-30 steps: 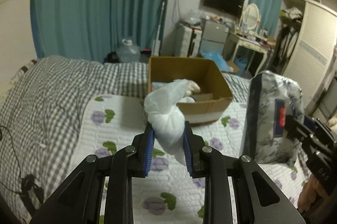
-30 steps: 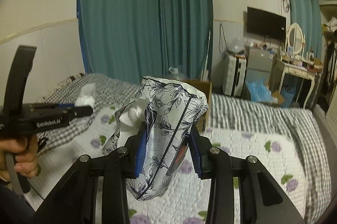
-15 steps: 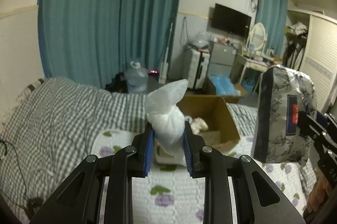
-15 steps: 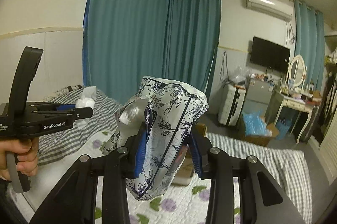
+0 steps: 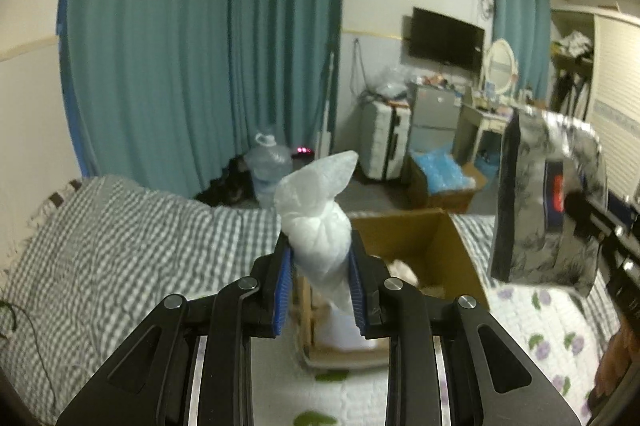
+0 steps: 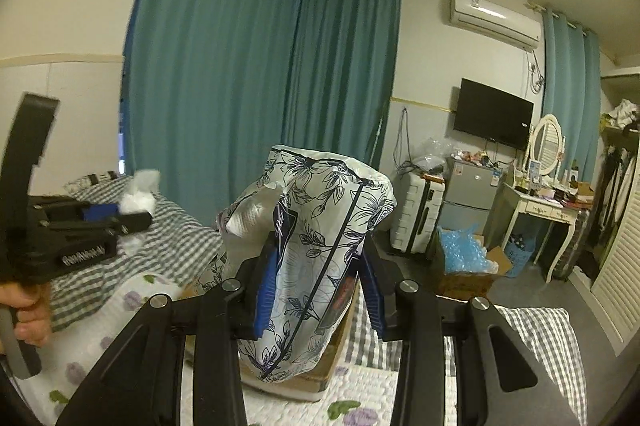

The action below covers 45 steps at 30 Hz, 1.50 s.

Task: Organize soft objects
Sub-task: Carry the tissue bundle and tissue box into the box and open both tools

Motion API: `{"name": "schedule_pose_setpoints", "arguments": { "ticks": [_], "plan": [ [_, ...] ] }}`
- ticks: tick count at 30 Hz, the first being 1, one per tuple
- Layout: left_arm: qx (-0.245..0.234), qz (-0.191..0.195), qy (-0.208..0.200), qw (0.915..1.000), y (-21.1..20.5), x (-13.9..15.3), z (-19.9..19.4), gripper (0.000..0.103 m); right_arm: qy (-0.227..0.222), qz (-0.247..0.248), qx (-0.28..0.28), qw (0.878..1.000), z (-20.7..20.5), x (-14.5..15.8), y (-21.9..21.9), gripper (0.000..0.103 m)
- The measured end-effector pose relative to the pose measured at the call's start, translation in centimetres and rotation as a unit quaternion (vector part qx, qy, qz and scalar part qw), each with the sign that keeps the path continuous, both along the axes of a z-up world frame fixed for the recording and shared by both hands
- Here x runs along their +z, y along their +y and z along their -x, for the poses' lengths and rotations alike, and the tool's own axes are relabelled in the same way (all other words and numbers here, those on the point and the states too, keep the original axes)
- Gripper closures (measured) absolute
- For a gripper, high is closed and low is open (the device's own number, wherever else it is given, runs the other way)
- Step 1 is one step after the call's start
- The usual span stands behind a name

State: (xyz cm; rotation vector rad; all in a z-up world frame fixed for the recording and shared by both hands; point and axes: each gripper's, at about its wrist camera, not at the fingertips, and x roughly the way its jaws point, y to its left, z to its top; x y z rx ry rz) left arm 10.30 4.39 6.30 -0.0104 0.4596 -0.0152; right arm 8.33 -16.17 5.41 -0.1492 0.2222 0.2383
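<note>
Holding both loads higher than a second ago: the cardboard box (image 5: 416, 246) on the bed (image 5: 120, 238) now sits right behind the left gripper (image 5: 320, 290). Right gripper (image 6: 318, 290) fingers pinch the floral tissue pack (image 6: 316, 246); left fingers pinch the white knotted bag (image 5: 318, 226), both airborne over the box.

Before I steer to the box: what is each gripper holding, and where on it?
The left gripper clamps the white plastic bag around its lower middle. The right gripper clamps the floral tissue pack across its middle.
</note>
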Motion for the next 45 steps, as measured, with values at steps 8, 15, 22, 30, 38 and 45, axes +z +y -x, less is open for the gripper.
{"name": "schedule_pose_setpoints", "arguments": {
  "ticks": [8, 15, 22, 30, 38, 45],
  "plan": [
    [0.004, -0.027, -0.019, 0.9995, -1.3, -0.9, -3.8, 0.078, 0.025, -0.003, -0.010, 1.000, -5.2, -1.7, 0.3, 0.066],
    [-0.003, -0.058, -0.007, 0.9983, -2.8, -3.3, -7.2, 0.078, 0.049, -0.003, -0.015, 0.999, -9.2, -3.9, 0.2, 0.065],
    [-0.009, -0.101, 0.019, 0.9947, -4.2, -6.3, -9.6, 0.078, 0.096, 0.008, -0.017, 0.995, -12.9, -7.7, 1.1, 0.065],
    [-0.023, -0.099, 0.083, 0.9914, -5.2, -9.4, -11.7, 0.073, 0.140, 0.037, -0.011, 0.989, -14.7, -11.0, 2.3, 0.064],
    [-0.032, -0.071, 0.139, 0.9873, -5.0, -11.6, -12.5, 0.067, 0.162, 0.050, -0.001, 0.986, -14.8, -13.2, 2.7, 0.043],
    [-0.024, -0.073, 0.087, 0.9933, -5.1, -9.8, -11.0, 0.031, 0.130, 0.051, -0.007, 0.990, -13.3, -11.4, 2.6, 0.033]
  ]
}}
